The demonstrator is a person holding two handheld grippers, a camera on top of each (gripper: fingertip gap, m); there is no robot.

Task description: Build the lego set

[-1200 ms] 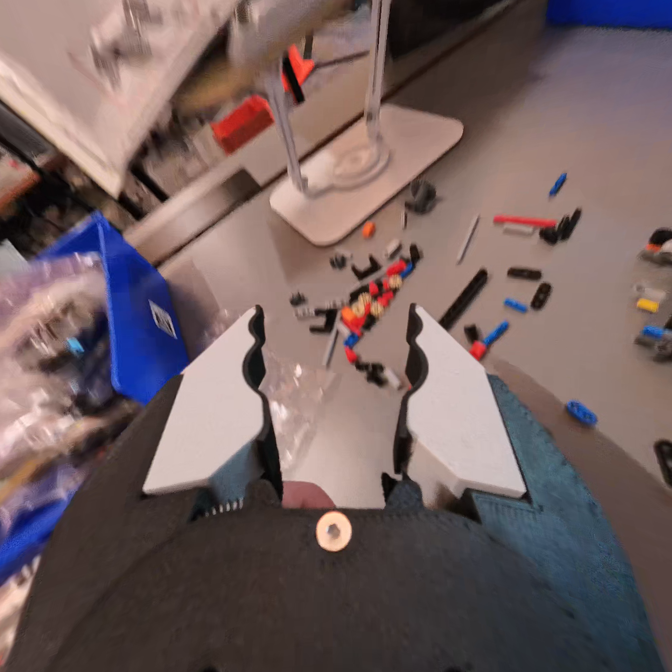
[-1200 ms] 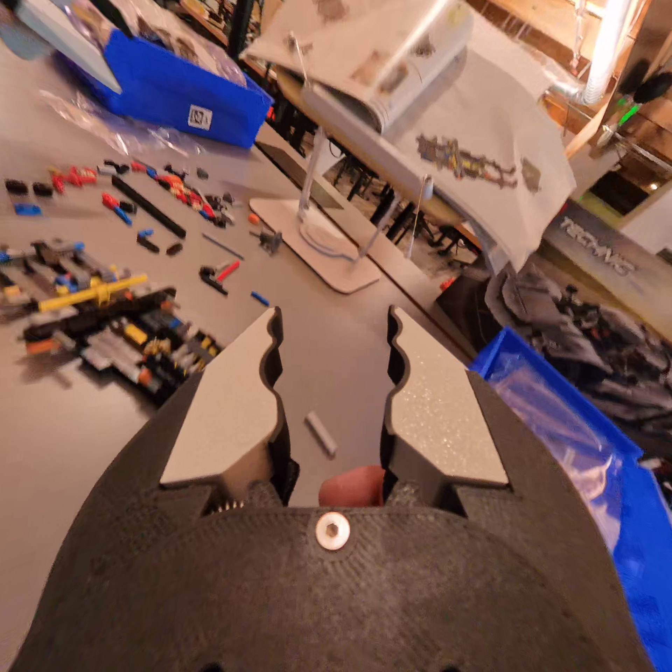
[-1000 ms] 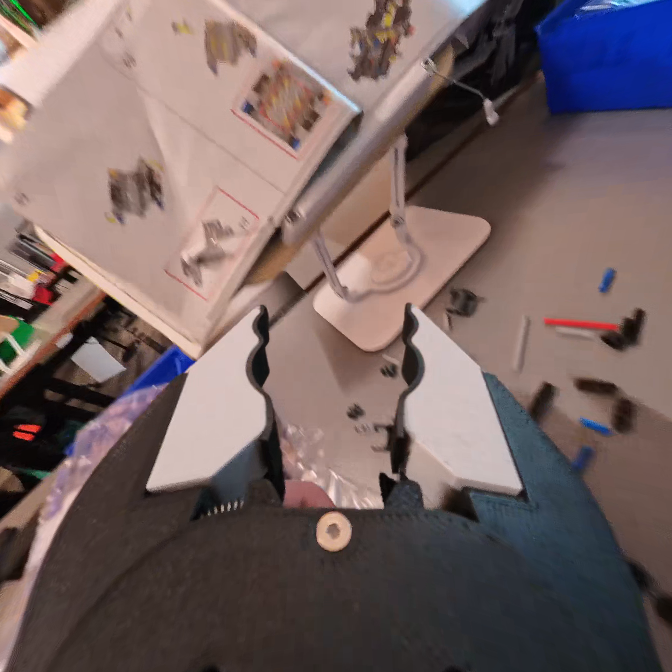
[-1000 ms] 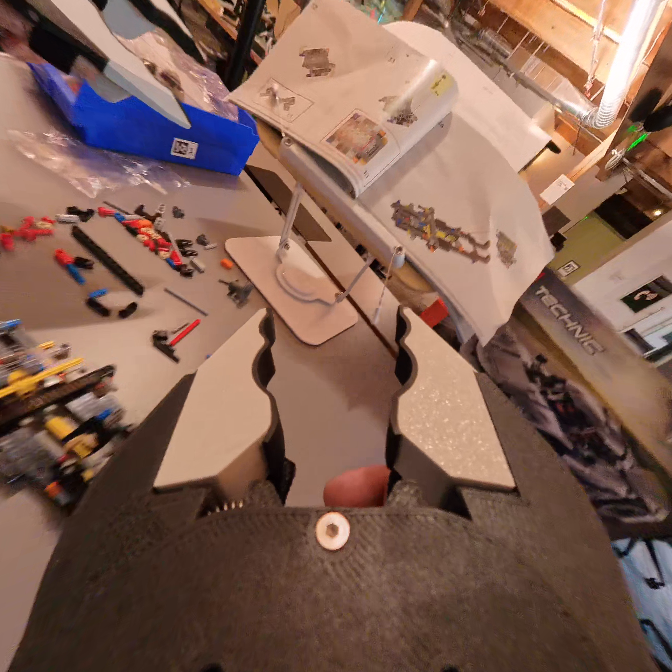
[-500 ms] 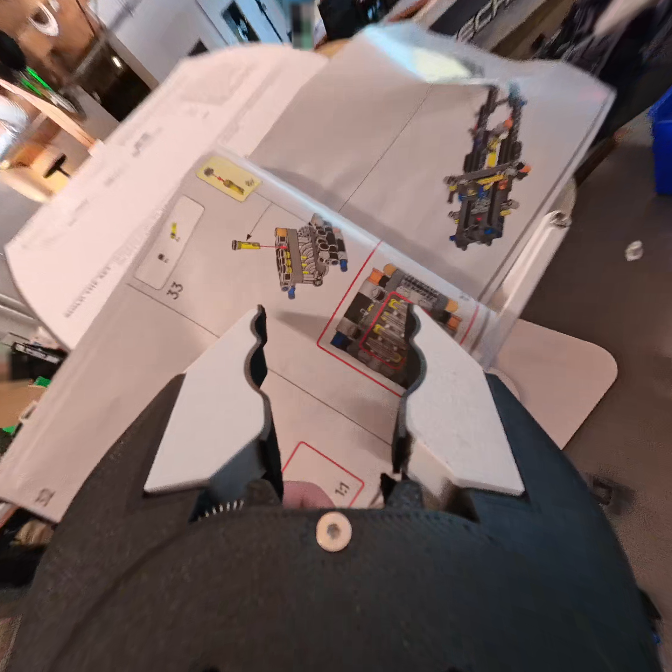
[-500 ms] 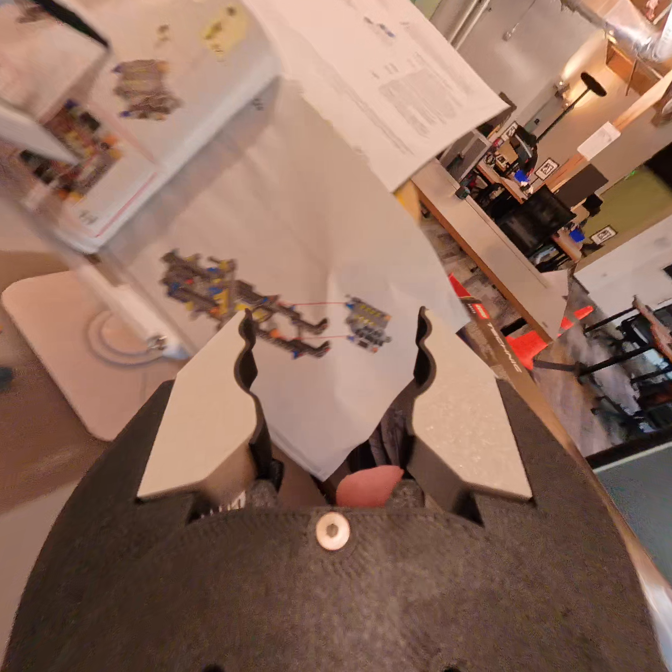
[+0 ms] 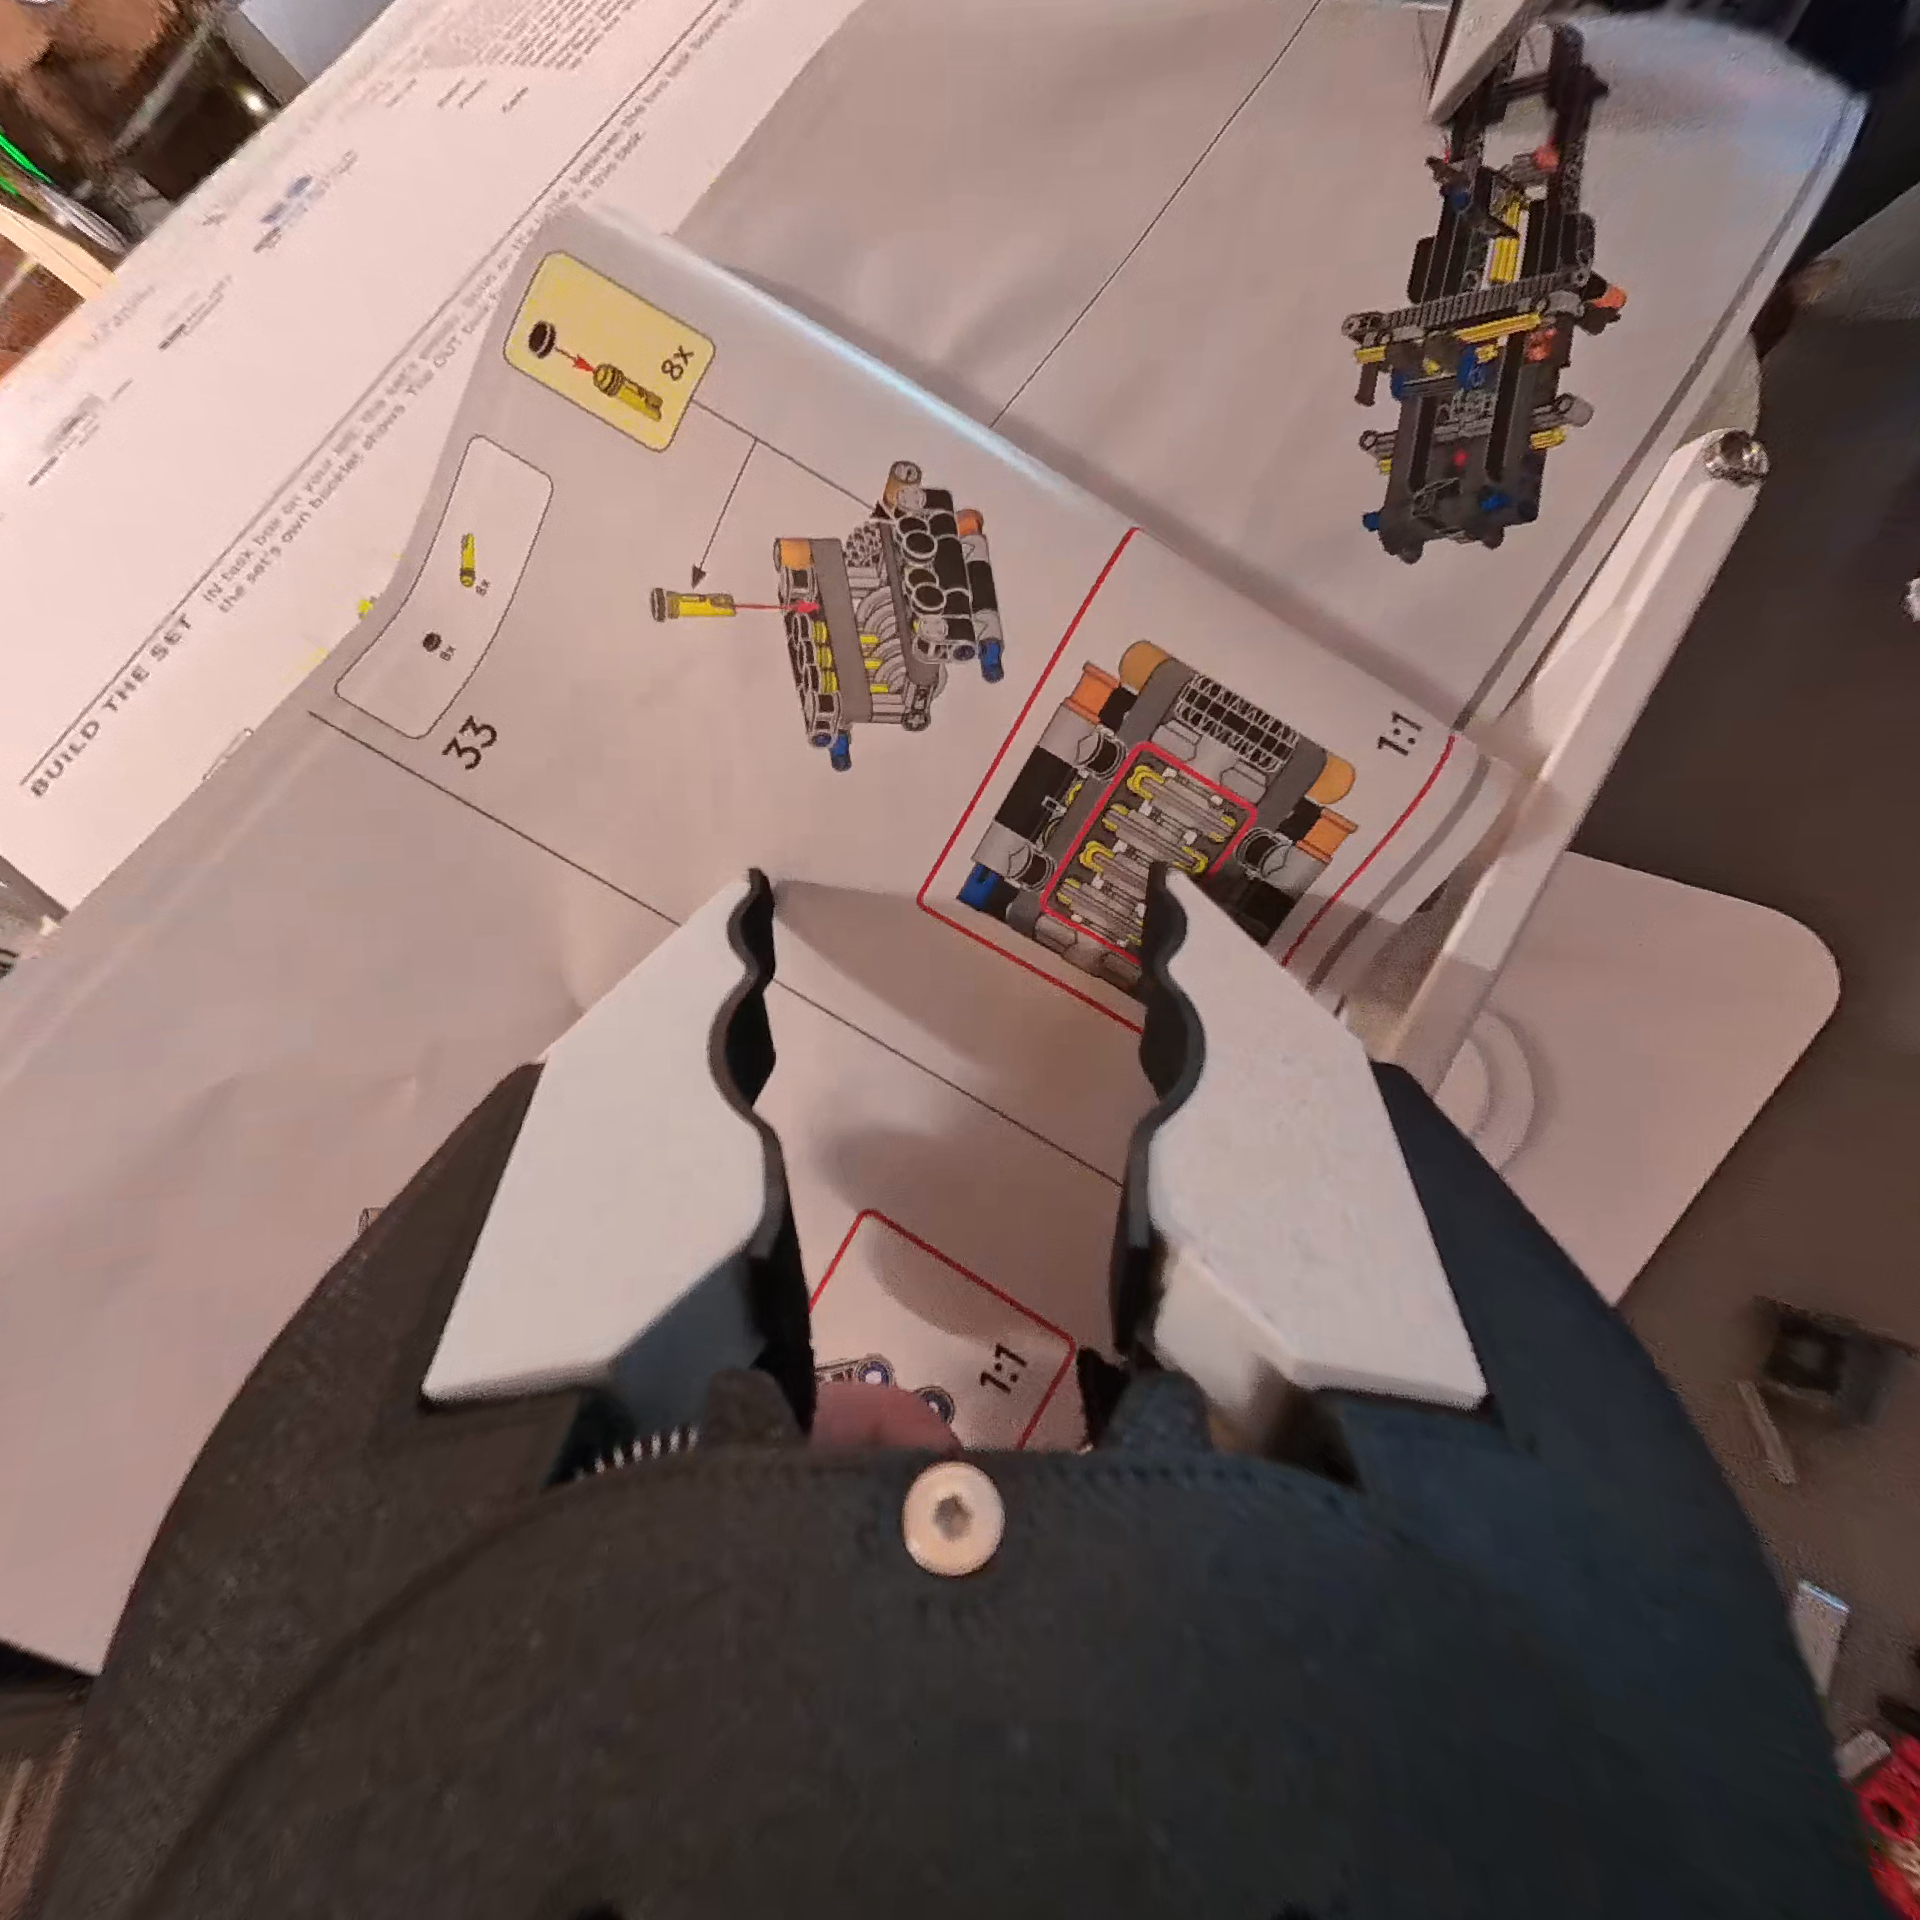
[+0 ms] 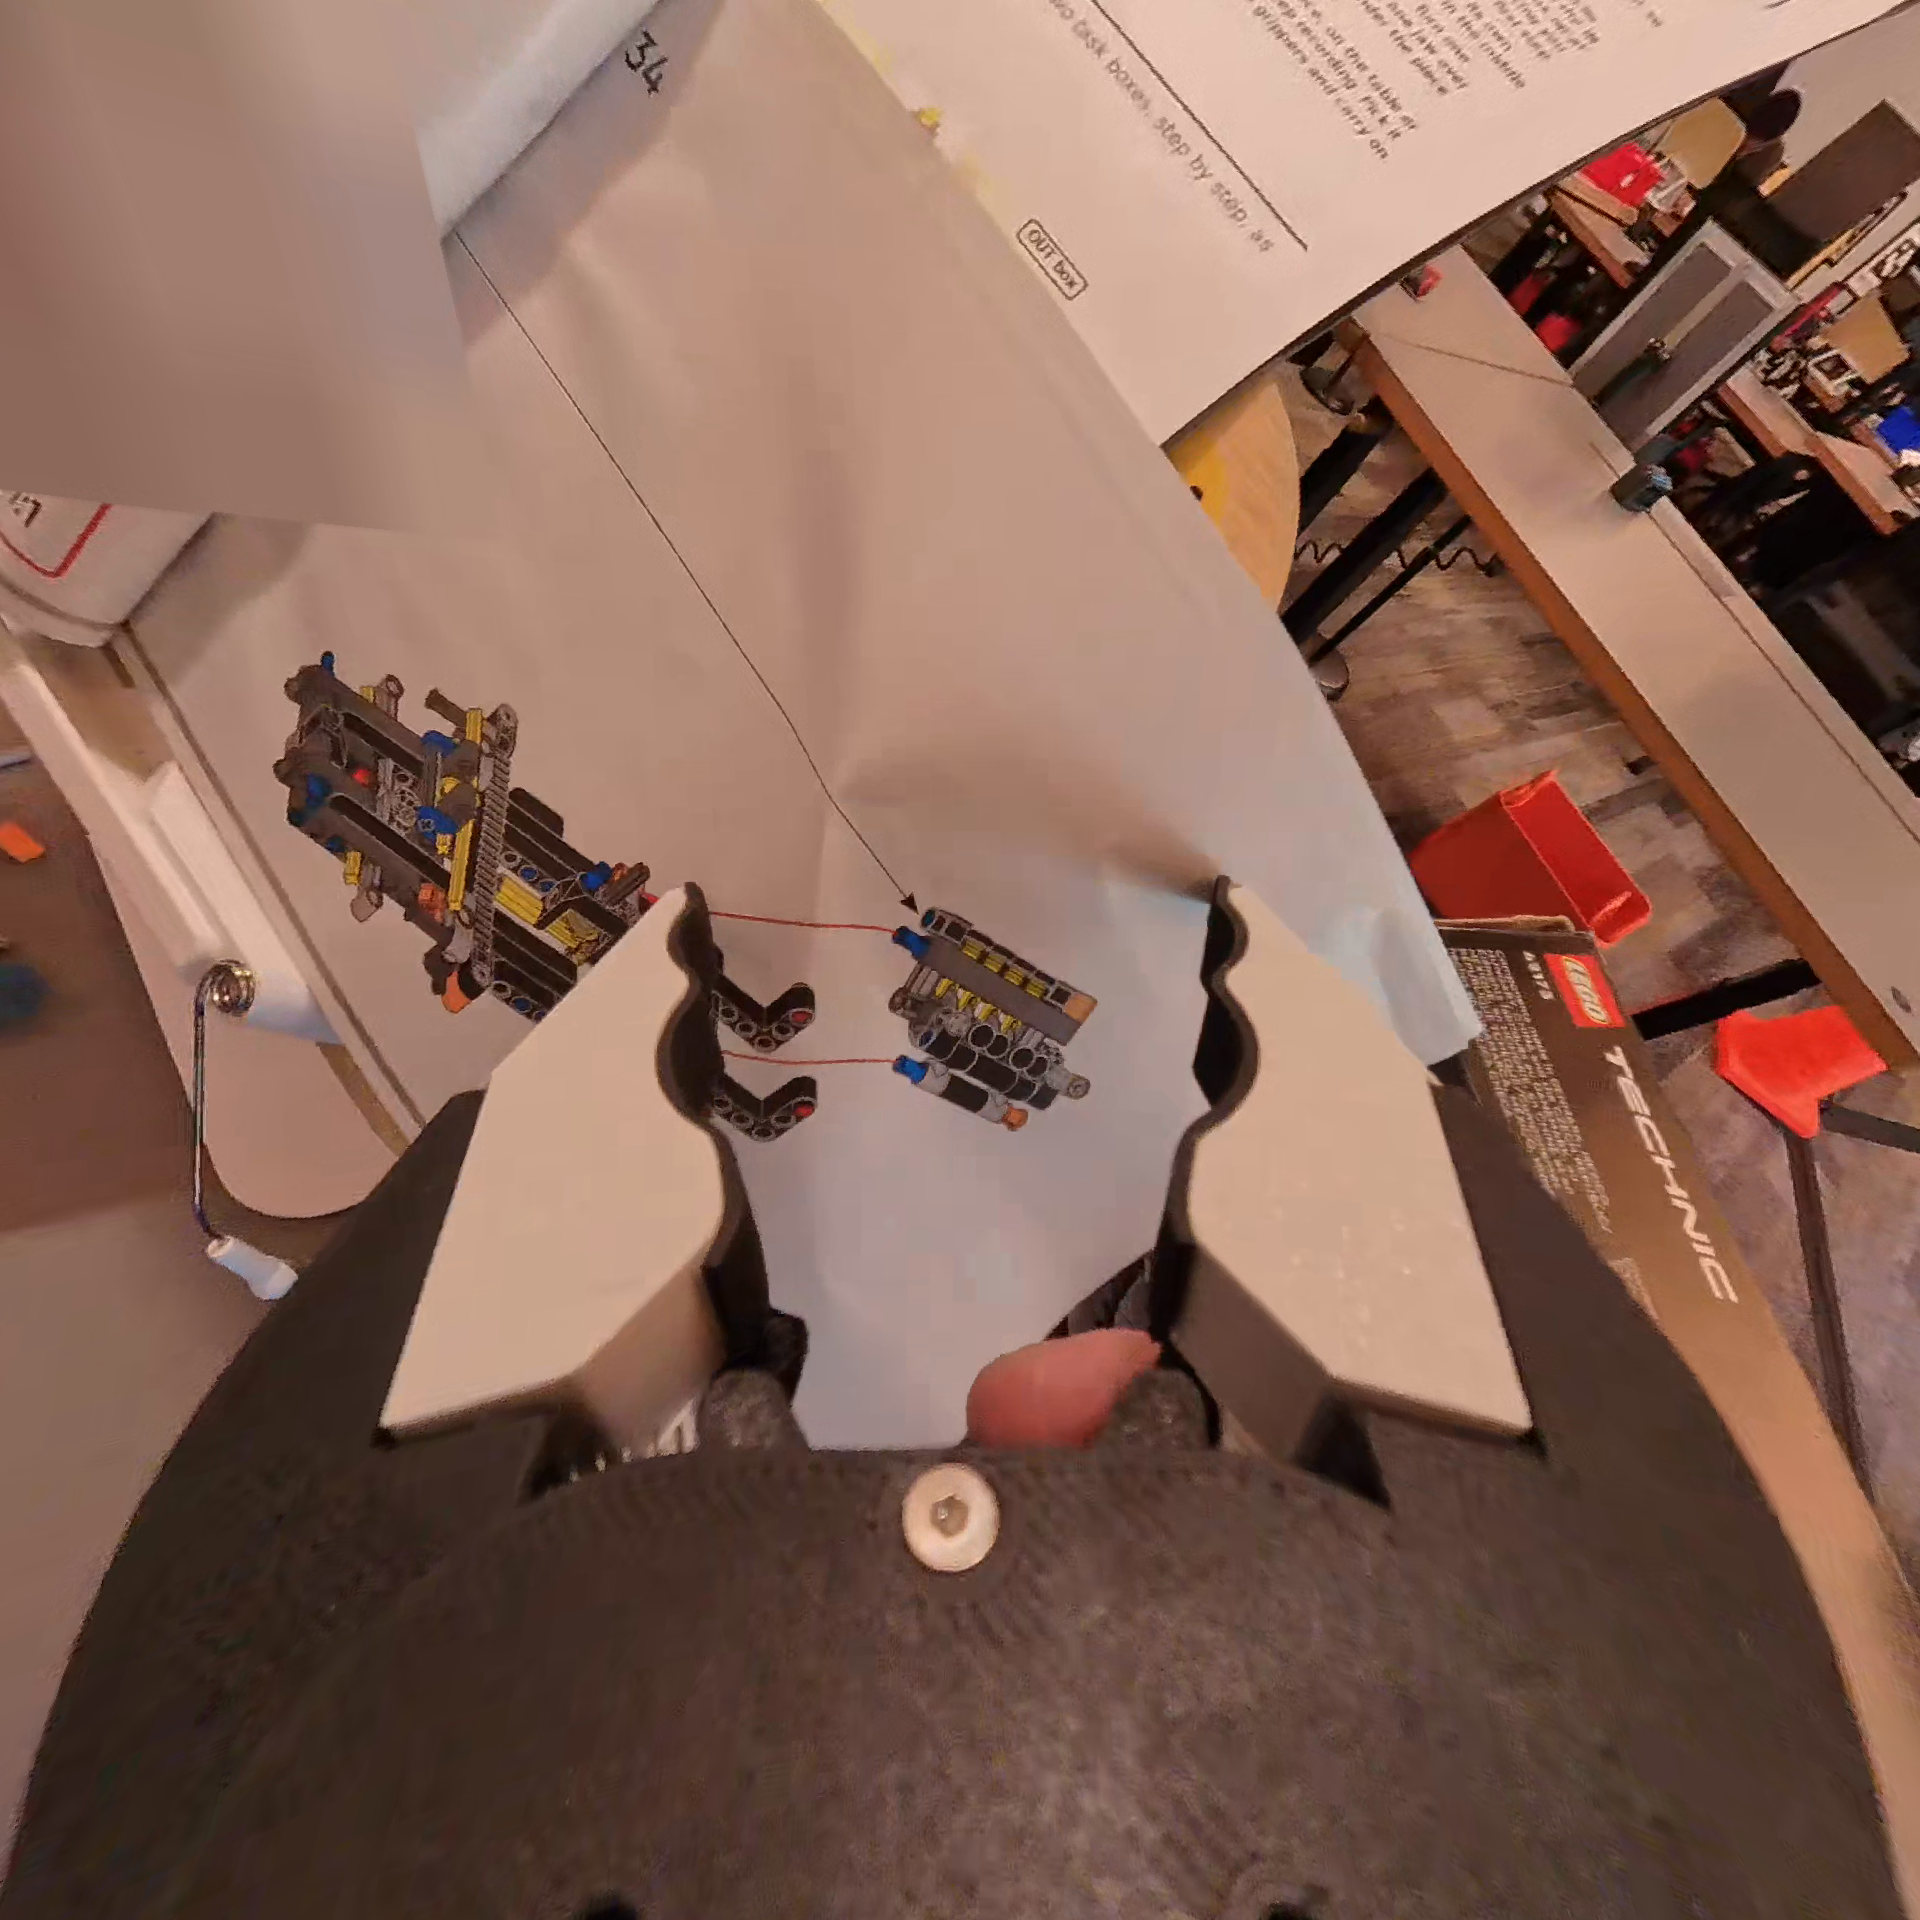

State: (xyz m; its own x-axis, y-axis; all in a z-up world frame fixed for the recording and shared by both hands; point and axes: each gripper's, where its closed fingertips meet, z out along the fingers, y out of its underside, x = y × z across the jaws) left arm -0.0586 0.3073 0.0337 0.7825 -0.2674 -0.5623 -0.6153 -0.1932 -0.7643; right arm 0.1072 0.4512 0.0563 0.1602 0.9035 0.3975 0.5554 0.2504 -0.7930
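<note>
An open instruction booklet rests on a white stand above the grey table. My left gripper is open and empty, held close in front of the booklet's left page with drawings of a small engine block. My right gripper is open; the lower corner of the right page hangs between its jaws, and I cannot tell whether it touches them. That page shows a drawing of a long chassis. No loose bricks lie near either gripper.
A printed paper sheet hangs above the booklet. A few small pieces lie on the table right of the stand base. Beyond the table edge are the dark set box, red bins and other desks.
Both grippers have swung up from the table and the loose pieces to the booklet, and moved closer to its pages. The right gripper has opened wider around the page corner.
</note>
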